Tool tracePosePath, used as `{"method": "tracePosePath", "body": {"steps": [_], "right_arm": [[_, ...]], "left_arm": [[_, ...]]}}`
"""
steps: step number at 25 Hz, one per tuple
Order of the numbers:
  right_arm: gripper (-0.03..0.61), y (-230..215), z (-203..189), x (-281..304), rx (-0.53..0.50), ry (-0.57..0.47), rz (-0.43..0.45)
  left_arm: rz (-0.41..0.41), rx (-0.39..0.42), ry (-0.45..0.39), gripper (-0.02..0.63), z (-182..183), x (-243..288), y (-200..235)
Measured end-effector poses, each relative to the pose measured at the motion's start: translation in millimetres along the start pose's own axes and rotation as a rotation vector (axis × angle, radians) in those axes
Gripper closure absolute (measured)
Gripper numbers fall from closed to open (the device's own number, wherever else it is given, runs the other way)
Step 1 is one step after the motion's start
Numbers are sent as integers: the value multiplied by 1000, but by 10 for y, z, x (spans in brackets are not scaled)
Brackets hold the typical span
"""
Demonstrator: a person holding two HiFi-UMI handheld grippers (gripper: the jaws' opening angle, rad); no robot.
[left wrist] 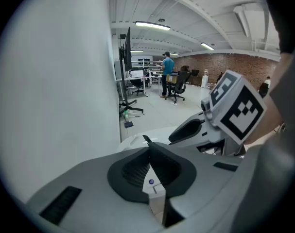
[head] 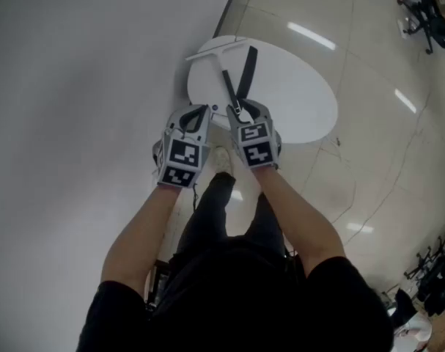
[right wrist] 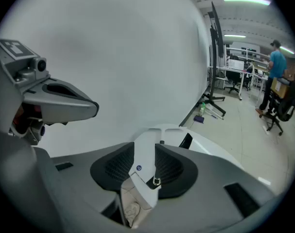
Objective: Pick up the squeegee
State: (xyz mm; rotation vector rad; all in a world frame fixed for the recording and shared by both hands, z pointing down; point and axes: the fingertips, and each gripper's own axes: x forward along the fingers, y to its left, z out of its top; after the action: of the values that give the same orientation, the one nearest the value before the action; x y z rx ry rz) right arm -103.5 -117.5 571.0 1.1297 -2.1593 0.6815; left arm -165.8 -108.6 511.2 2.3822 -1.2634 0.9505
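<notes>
The squeegee lies on a round white table (head: 303, 101). Its white blade (head: 216, 48) is at the far edge and its dark handle (head: 228, 86) runs back toward me. A second dark strip (head: 248, 68) lies beside the handle, so the two form a V. A small metal ring (right wrist: 157, 181) sits at the near end. My right gripper (head: 242, 108) hovers over that near end. It is open a little, and the ring and the table show through the gap. My left gripper (head: 196, 116) hangs beside it at the table's near left edge, shut and empty.
A plain white wall (head: 75, 86) runs close along the left of the table. Under the grippers are the person's legs and a white shoe (head: 222, 160). Beyond the table are a glossy floor (head: 383, 145), office chairs (left wrist: 176, 89) and a standing person (left wrist: 166, 74).
</notes>
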Motion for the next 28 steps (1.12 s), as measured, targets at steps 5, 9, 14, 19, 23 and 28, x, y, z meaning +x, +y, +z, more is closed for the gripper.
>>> {"method": "tracePosePath", "body": {"steps": [5,9,14,19,23,28], "right_arm": [[440,-199,-28,718,-11,49,-29],[440,-390,-36,1246,9,89,-63],[440,-318,67,1400,35,121,-79],[440,-147,219,1245,51,147,-75],[440,-32,387,981,67,177,-74],[454,-69,270,1439,64,210,-113]], "left_arm": [[23,-15,21,609,-156,344,248],[43,-41,27,609,-249,634,428],[70,-93,19,609,-127,645,610],[87,-115,36,609,33,429,705],[94,-111,54,609,273,143,676],[78,-124,69,609,-36,456,908]]}}
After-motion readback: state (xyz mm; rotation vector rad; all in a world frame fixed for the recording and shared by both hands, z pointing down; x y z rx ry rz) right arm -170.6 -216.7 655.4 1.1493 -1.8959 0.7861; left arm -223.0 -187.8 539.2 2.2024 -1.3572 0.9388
